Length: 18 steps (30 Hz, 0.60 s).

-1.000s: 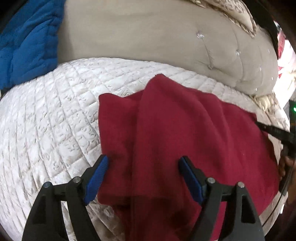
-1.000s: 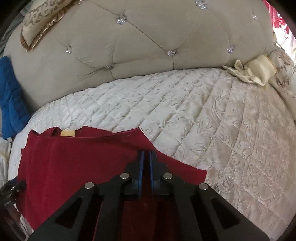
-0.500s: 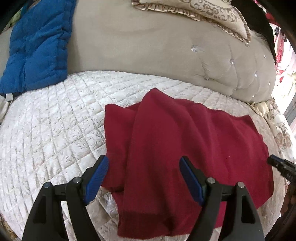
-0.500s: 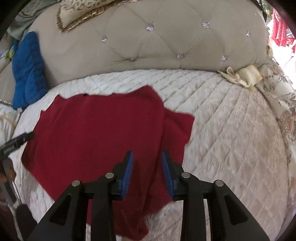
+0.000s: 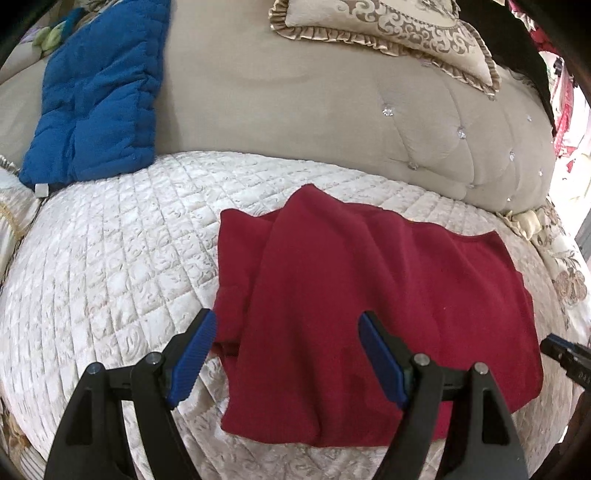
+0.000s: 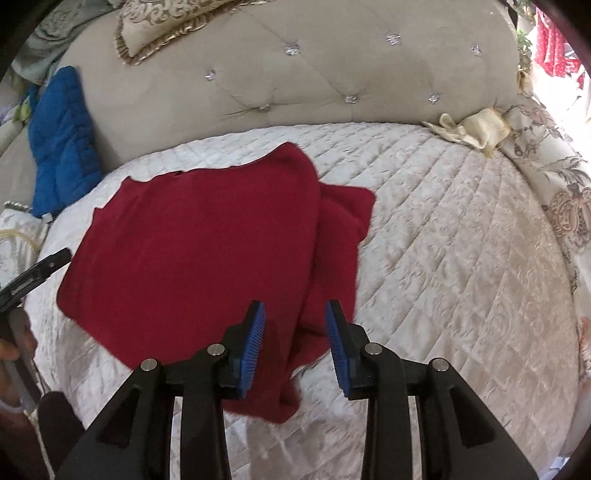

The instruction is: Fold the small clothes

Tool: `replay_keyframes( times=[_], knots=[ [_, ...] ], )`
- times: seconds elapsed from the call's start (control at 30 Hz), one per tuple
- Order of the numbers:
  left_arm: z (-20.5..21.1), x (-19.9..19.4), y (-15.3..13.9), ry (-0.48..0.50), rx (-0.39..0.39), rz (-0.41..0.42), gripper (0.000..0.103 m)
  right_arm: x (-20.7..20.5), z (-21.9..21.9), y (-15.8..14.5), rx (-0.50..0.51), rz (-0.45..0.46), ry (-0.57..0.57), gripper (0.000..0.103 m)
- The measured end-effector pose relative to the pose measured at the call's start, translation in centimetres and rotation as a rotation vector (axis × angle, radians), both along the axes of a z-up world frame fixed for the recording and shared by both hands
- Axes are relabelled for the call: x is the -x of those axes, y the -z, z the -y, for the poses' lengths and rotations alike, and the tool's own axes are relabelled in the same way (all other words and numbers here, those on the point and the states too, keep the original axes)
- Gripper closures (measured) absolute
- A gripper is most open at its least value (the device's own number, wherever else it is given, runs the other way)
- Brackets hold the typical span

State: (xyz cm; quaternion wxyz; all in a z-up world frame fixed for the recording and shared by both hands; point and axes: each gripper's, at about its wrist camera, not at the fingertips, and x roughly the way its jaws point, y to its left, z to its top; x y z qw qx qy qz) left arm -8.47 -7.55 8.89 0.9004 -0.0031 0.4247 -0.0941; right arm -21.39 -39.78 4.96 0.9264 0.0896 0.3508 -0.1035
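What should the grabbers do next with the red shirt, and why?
Probably lower the right hand-held gripper and pinch the near edge of the red garment. Both it and the left hand-held gripper are open and holding nothing, and the garment lies on the quilted bed cover with one flap folded over, so another fold likely remains.

This is a bedroom in a home. A bed fills both views, covered by a cream quilted bedspread (image 6: pixel 461 229) with a scrolling pattern, and behind it rises a beige tufted headboard (image 6: pixel 332 66) studded with sparkling buttons. On top of the headboard sits a gold-frilled cushion (image 5: pixel 399 22), a blue quilted pad (image 5: pixel 96 96) leans against its left end, and a floral cover (image 6: pixel 554 155) lies at its right end.
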Motion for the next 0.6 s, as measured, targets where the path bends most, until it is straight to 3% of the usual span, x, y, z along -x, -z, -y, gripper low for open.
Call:
replay_keyframes(
  times=[0.1,0.6],
  knots=[
    [0.1,0.1,0.6,-0.020,0.009,-0.003,0.021,0.1,-0.5,0.2,0.040,-0.029,0.005,0.089],
    [0.2,-0.3,3.3,0.008,-0.011,-0.008,0.021,0.1,-1.5,0.2,0.003,0.029,-0.008,0.089]
  ],
)
